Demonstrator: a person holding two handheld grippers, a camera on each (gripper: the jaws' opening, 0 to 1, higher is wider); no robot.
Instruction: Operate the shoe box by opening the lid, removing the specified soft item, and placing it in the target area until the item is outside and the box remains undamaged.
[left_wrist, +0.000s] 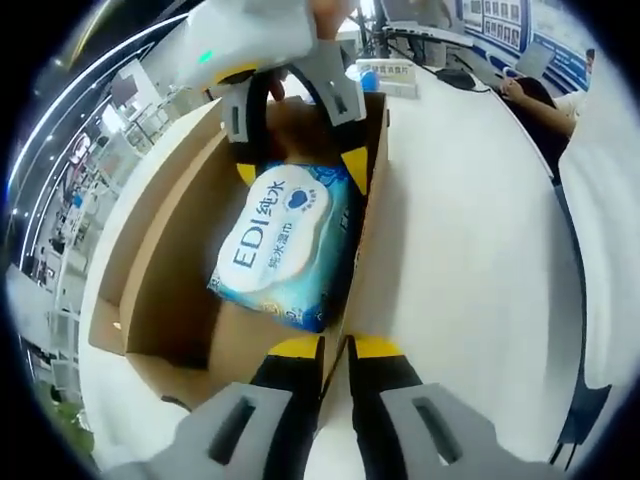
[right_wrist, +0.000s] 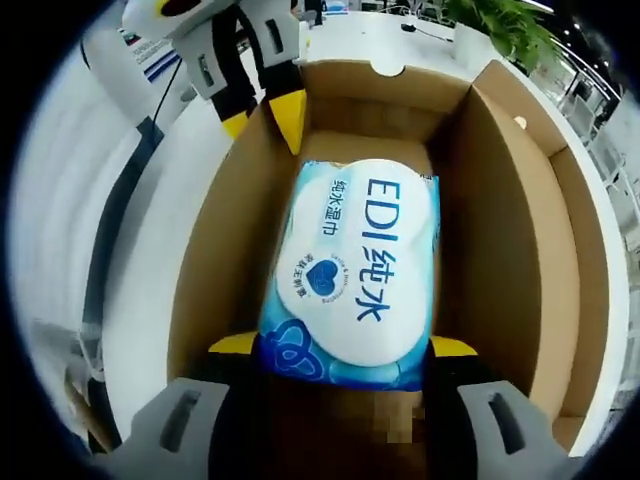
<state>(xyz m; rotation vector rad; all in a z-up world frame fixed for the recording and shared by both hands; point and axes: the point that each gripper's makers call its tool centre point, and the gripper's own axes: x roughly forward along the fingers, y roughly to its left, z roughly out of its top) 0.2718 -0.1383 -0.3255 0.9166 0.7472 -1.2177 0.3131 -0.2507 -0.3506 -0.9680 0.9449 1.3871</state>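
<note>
Closest up, the left gripper (left_wrist: 335, 352) has its yellow-tipped jaws pinching the near wall of the shoe box (left_wrist: 150, 290), one jaw inside and one outside. The right gripper (right_wrist: 342, 347) reaches down into the box from the far end, jaws spread either side of the one wet wipes pack (right_wrist: 355, 270), touching its end. The pack lies flat on the box floor, against the right wall, with bare floor beside it. The lid is open, the white table (left_wrist: 460, 230) all around.

I see a blue-and-white soft wipes pack (right_wrist: 352, 275), a plain brown cardboard shoe box (right_wrist: 505, 220), and yellow-tipped grey jaws.
</note>
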